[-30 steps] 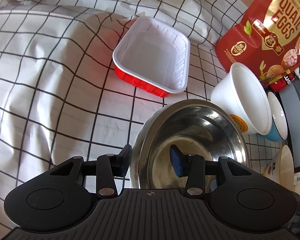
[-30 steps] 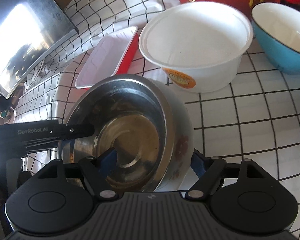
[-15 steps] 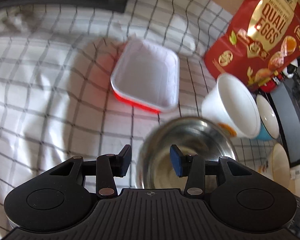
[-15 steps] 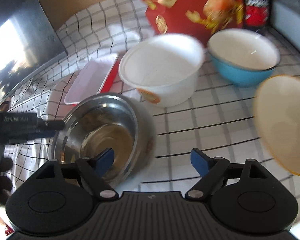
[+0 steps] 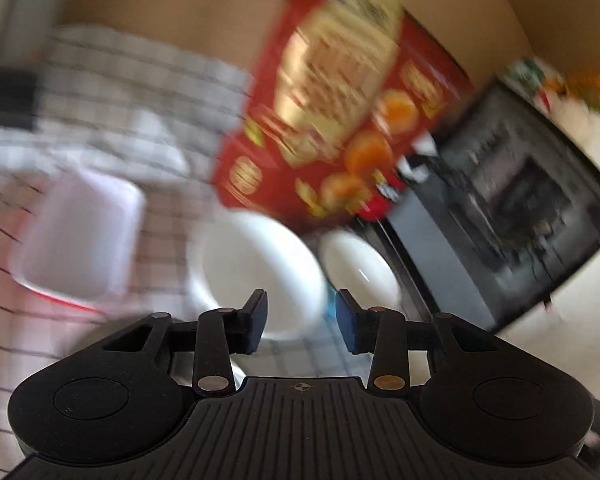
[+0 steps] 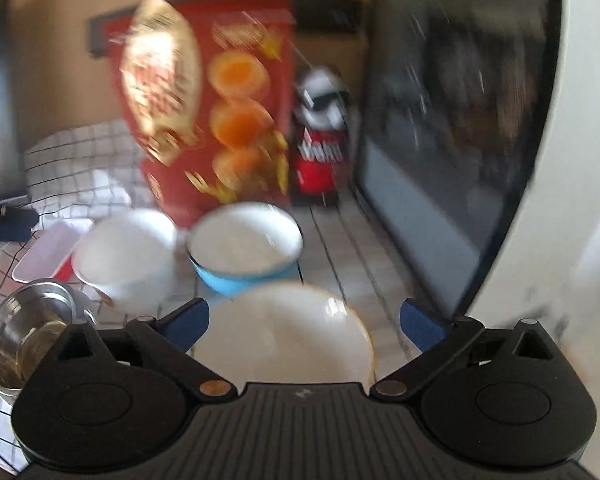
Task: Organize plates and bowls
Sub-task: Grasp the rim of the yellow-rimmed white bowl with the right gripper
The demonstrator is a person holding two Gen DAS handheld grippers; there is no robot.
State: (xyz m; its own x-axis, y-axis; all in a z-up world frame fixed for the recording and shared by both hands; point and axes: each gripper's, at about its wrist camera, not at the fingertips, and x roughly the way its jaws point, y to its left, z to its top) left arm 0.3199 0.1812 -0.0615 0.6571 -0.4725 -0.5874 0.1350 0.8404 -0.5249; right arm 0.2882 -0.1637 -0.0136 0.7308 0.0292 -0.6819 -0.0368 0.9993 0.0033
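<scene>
Progress: nothing is looking stacked yet; I am judging the sorting to be at an early stage, since every dish I can see is sitting on its own.
Landmark: egg bag (image 6: 204,120), the red pouch standing at the back; I am placing everything against it.
Left claw (image 5: 300,320): my fingers are standing apart and gripping nothing; the view is smearing badly, so fine detail is beyond me.
Right claw (image 6: 304,324): my fingers are spread wide and holding nothing, with the cream plate (image 6: 288,336) lying below the gap, nearest to me and well in front of the bag.
White bowl (image 6: 126,256): sitting just in front of the bag, toward its left side; in the left view it (image 5: 256,268) is showing just ahead of my fingertips.
Blue bowl (image 6: 244,252): sitting just in front of the bag, beside the white bowl; whether the two are touching I cannot tell.
Steel bowl (image 6: 24,340): lying far left of the bag and well forward, on the checked cloth (image 6: 80,160).
Red tray (image 5: 80,240): resting left of the bag, beyond the steel bowl, upright and holding nothing.
Left to do: I am reckoning all the nesting of bowls and the placing of the plate and tray remain.
Next, as a guess: the plate under my right claw is looking like the likeliest pick.
</scene>
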